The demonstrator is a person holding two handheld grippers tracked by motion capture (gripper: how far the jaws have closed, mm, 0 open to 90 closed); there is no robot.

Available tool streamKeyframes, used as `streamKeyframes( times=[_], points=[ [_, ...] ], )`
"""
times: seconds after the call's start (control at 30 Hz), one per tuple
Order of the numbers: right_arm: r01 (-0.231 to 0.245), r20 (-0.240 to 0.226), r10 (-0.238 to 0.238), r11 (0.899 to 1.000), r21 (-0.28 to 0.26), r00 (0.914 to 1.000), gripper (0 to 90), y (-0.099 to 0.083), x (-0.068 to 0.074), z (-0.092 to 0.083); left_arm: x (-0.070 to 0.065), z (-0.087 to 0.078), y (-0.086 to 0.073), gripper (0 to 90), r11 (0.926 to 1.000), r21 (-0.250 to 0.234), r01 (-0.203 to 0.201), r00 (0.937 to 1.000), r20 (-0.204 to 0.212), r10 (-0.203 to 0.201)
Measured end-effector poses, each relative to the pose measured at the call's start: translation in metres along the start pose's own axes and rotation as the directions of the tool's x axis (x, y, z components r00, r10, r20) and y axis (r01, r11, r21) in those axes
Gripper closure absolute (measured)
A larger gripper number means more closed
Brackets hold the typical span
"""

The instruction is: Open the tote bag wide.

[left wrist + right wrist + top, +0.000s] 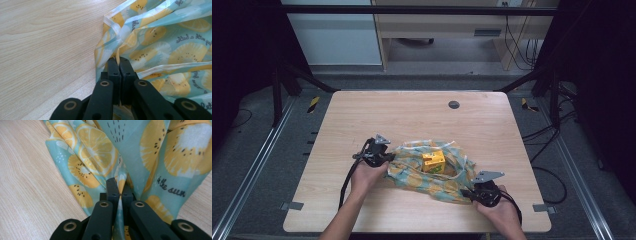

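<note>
A pale blue bag printed with lemon slices (432,175) lies crumpled at the front middle of the wooden table (412,115). On top of it sits a small yellow box (433,161). My left gripper (389,156) is shut on the bag's left edge (110,53), its jaws pinching the fabric. At the bag's front right corner my right gripper (468,192) is shut too, and the printed fabric (105,152) is pinched between its jaws. A hand holds each gripper.
A round grey cable port (454,104) is set in the table near its far edge. Bare wood stretches behind and to the left of the bag. Dark frame posts and floor cables flank the table.
</note>
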State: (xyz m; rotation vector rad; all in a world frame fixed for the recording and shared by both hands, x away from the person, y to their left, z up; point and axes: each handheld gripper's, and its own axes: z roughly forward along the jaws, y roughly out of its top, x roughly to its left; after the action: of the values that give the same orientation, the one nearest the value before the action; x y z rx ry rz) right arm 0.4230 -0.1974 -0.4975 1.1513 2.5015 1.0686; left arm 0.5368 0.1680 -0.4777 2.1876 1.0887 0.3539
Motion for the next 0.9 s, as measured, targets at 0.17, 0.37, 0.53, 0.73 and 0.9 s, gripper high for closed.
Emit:
streamKeyframes(
  times=[0.17, 0.37, 0.53, 0.73, 0.9],
  points=[
    [-0.003, 0.0, 0.003, 1.0, 0.002, 1.0, 90.0, -0.0006, 0.0011, -0.0016, 0.0006, 0.0003, 0.0004, 88.9, 1.0, 0.0, -0.003, 1.0, -0.002, 0.003],
    [0.0, 0.007, 0.0, 1.0, -0.004, 1.0, 90.0, -0.0005, 0.0022, -0.0031, 0.0013, -0.0009, 0.0005, 88.8, 0.9999, -0.002, -0.016, 0.9998, -0.014, 0.016],
    [0.005, 0.008, -0.005, 1.0, 0.001, 1.0, 90.0, -0.0007, 0.0035, -0.004, 0.003, -0.001, -0.0004, 88.9, 0.9999, -0.001, -0.017, 0.9998, -0.014, 0.017],
    [0.005, 0.006, -0.005, 1.0, -0.004, 1.0, 90.0, -0.0011, 0.0033, -0.0052, 0.0032, -0.0002, -0.0005, 89.0, 0.9999, 0.0, -0.016, 0.9998, -0.015, 0.016],
    [0.006, 0.022, -0.006, 1.0, -0.018, 0.9998, 89.1, -0.0013, 0.0024, -0.0062, -0.0014, -0.0017, -0.001, 85.0, 0.9989, -0.018, -0.043, 0.9988, -0.023, 0.043]
  ],
)
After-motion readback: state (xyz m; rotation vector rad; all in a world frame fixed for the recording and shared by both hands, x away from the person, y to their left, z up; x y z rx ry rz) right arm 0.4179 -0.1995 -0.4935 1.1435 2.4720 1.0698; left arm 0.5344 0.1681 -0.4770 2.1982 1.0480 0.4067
